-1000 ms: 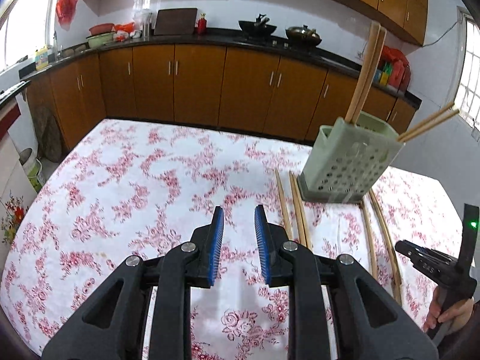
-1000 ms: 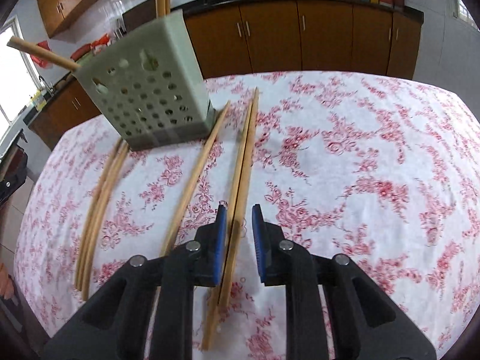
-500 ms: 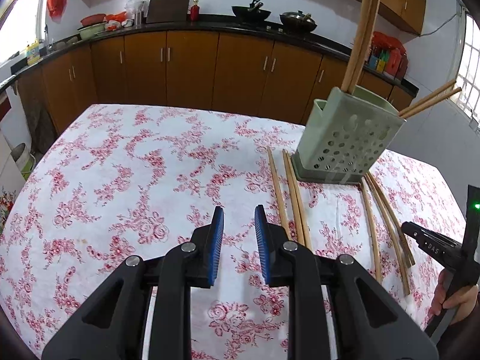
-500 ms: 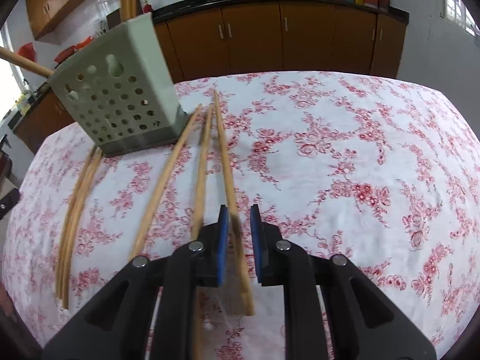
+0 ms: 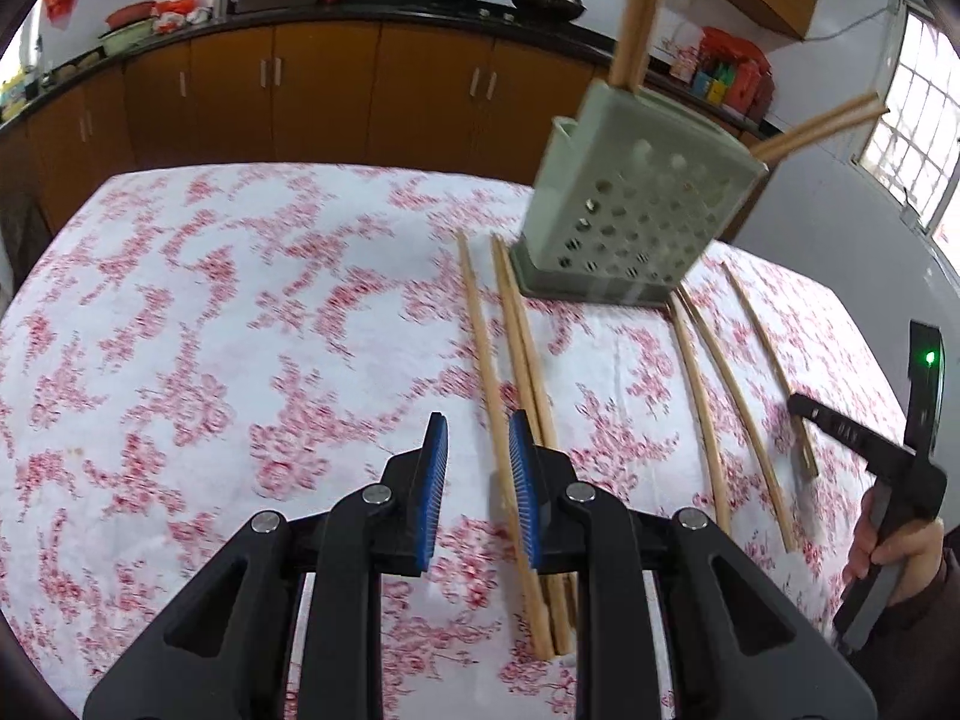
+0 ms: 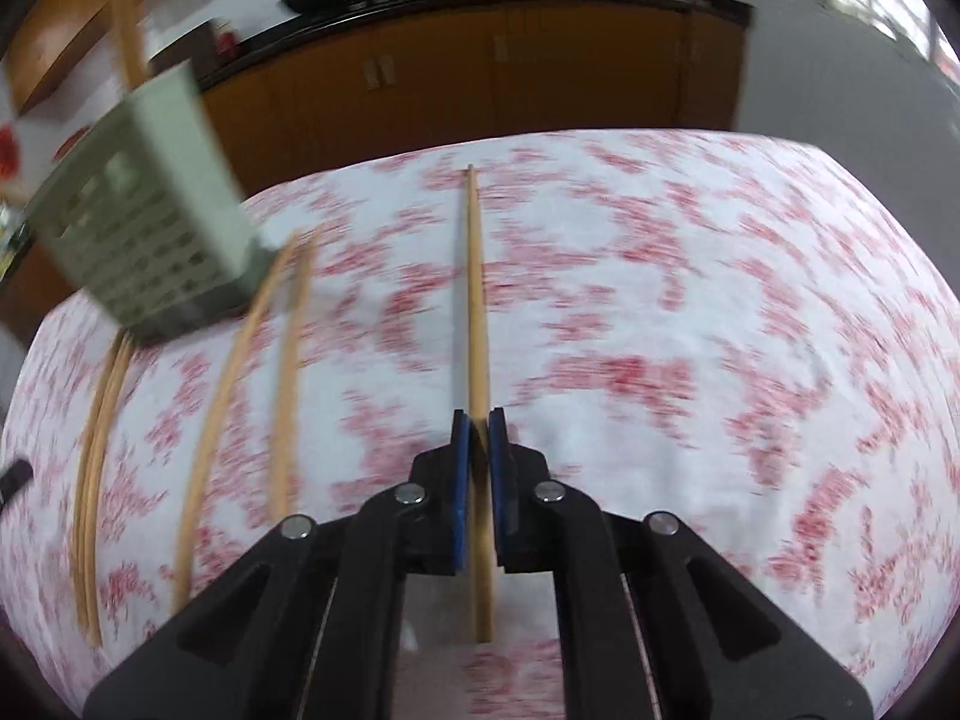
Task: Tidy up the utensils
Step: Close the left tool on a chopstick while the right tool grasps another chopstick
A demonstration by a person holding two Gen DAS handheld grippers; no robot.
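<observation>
A pale green perforated holder [image 5: 636,210] [image 6: 144,240] stands on the floral tablecloth with several chopsticks [image 5: 636,12] sticking out of it. My right gripper [image 6: 478,420] is shut on one wooden chopstick [image 6: 474,276], which runs straight ahead between the pads. In the left wrist view that gripper [image 5: 801,408] shows at the far right, held by a hand [image 5: 894,552]. My left gripper [image 5: 480,438] hovers open with a narrow gap over three loose chopsticks [image 5: 480,324] lying left of the holder; one runs under the gap, untouched.
More loose chopsticks [image 5: 702,408] [image 6: 204,420] lie on the cloth [image 5: 240,330] between the holder and the right hand. Brown kitchen cabinets [image 5: 324,96] and a dark counter with woks run along the back wall. A window [image 5: 912,120] is at the right.
My right gripper closed on one chopstick and swung it away from its neighbours, pointing straight ahead. My left gripper sank and shifted right, over the three chopsticks beside the holder.
</observation>
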